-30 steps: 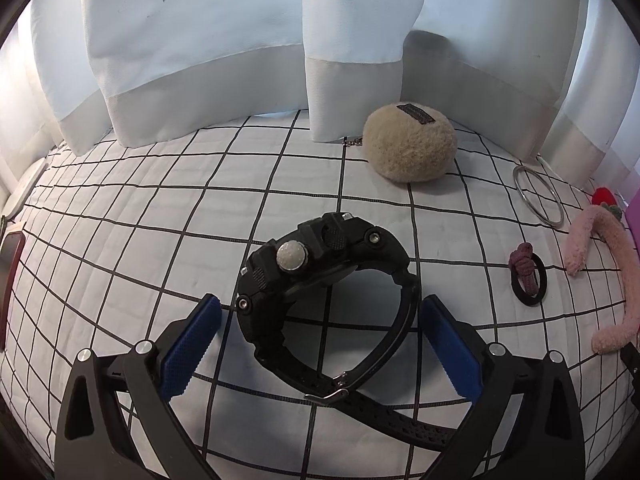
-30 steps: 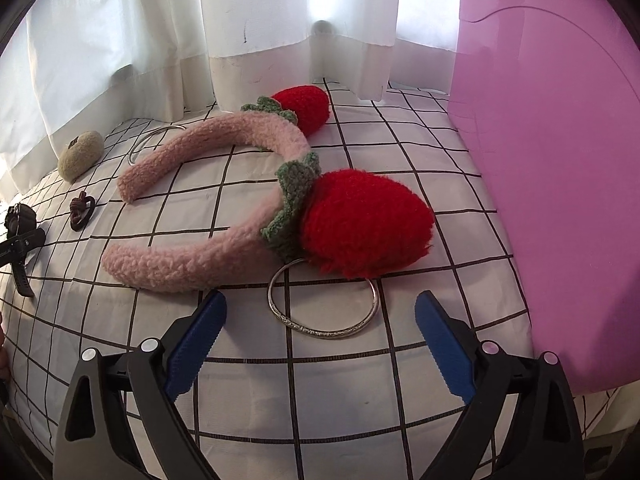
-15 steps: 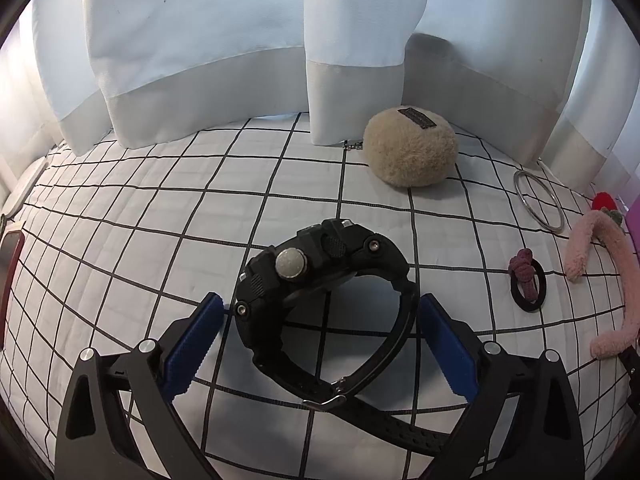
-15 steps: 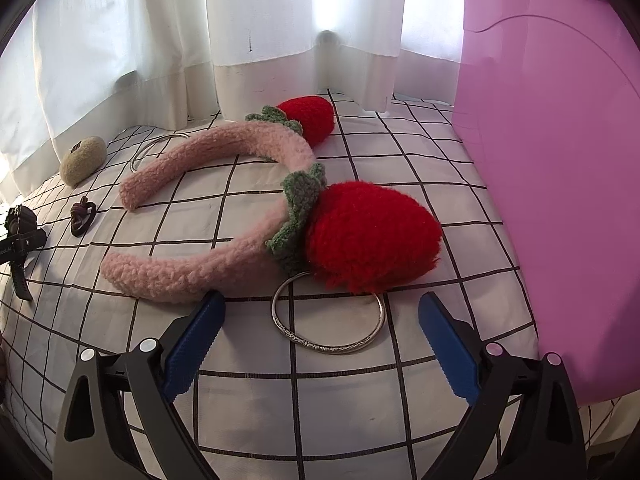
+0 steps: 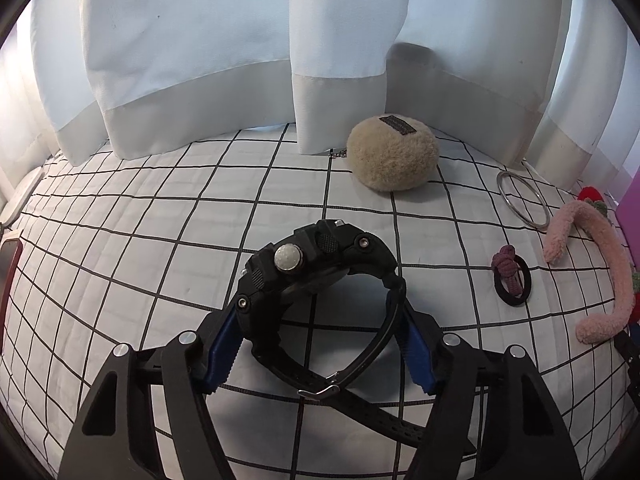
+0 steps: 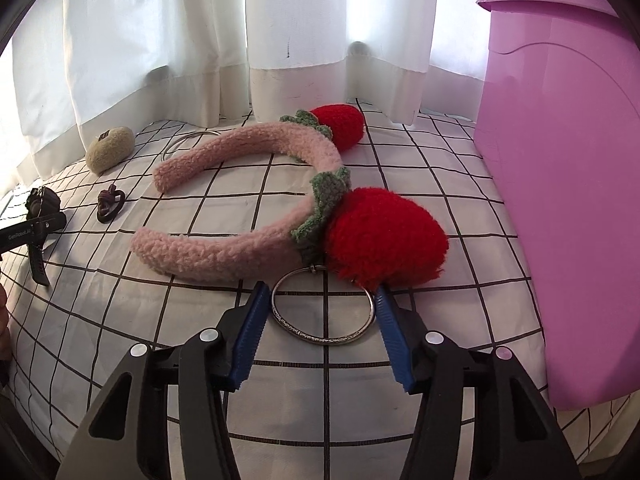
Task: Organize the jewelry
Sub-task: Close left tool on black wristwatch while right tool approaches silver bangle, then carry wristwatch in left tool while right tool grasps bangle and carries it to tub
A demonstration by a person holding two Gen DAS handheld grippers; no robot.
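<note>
We see the left gripper (image 5: 316, 340), its fingers (image 5: 222, 350) having just closed partway, pressing both sides of the black watch (image 5: 320, 276) mid-bed. The right gripper (image 6: 322, 320) has likewise narrowed, its fingers (image 6: 250, 332) touching the silver bangle (image 6: 324, 312) beside the strawberry headband (image 6: 248, 248) near the bed's front edge. Lettering on the left gripper reads "GenRobot.AI".
</note>
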